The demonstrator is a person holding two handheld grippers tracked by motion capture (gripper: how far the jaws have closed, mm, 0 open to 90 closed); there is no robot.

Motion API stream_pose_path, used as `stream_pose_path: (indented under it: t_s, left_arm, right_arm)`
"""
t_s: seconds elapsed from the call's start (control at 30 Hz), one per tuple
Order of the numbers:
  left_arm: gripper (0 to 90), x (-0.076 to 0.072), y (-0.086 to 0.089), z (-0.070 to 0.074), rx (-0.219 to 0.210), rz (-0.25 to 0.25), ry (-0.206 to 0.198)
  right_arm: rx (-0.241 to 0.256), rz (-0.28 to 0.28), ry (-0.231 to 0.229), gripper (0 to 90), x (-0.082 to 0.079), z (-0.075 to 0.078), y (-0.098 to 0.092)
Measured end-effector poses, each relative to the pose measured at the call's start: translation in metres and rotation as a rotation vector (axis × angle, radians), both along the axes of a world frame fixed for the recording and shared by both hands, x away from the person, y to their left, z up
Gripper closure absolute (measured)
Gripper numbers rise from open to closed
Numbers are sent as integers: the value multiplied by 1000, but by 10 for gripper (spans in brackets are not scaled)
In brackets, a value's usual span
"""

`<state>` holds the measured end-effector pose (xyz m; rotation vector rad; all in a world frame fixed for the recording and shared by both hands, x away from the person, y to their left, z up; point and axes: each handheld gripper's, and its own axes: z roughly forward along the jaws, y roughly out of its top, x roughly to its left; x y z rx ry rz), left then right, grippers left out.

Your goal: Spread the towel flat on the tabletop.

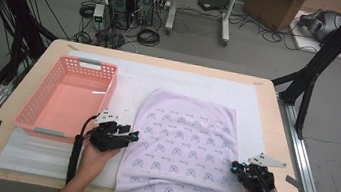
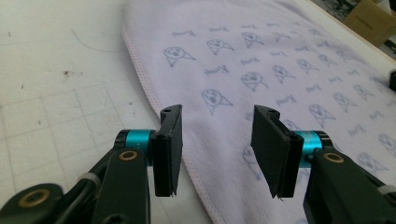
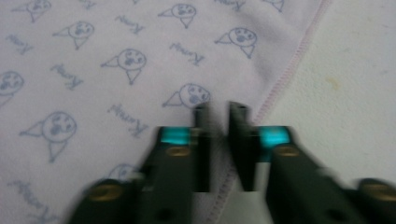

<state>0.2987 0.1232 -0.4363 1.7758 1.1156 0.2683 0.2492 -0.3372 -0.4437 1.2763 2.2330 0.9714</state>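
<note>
A soft purple cloth (image 1: 180, 153) with little doodle faces lies flat on the desk (image 1: 280, 142), on a white mat (image 1: 160, 82); its near end hangs a bit over the front edge of the desk; a pink basket (image 1: 68, 97) sits just beside it on the left, with nothing in it that I can see.

The left tool (image 1: 128, 134) is at the left edge of the cloth, and its jaws stand wide apart with nothing between them; in the left gripper view the left tool (image 2: 217, 149) has the stitched edge running under the gap. The right tool (image 1: 235, 166) is at the right edge; in the right gripper view the right tool (image 3: 219, 149) has its jaws close together with a thin gap, right over the stitched edge, and that view is blurry, so I cannot tell if any cloth is pinched there.

Here is what could go wrong, I think; the right tool might close on air and come up with nothing, because the hem lies so flat on the mat; the left tool might press down and shove the cloth into wrinkles and not catch it; if one side grabs and the other misses, the cloth will lift crooked and fold messy; a hard tug could pull the hanging end off the desk; the left tool could also bump the basket, since it is so near.
</note>
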Motion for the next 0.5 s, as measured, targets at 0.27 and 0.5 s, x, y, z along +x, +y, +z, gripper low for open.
stream_pose_path:
  t_s: [0.27, 0.5]
  left_arm:
    - [527, 20, -4, -1, -6, 19, -2]
    - [520, 44, -9, -2, 23, 38, -19]
  right_arm:
    - [-33, -45, -9, 889, -13, 7, -21]
    - [65, -40, -45, 656, -13, 9, -24]
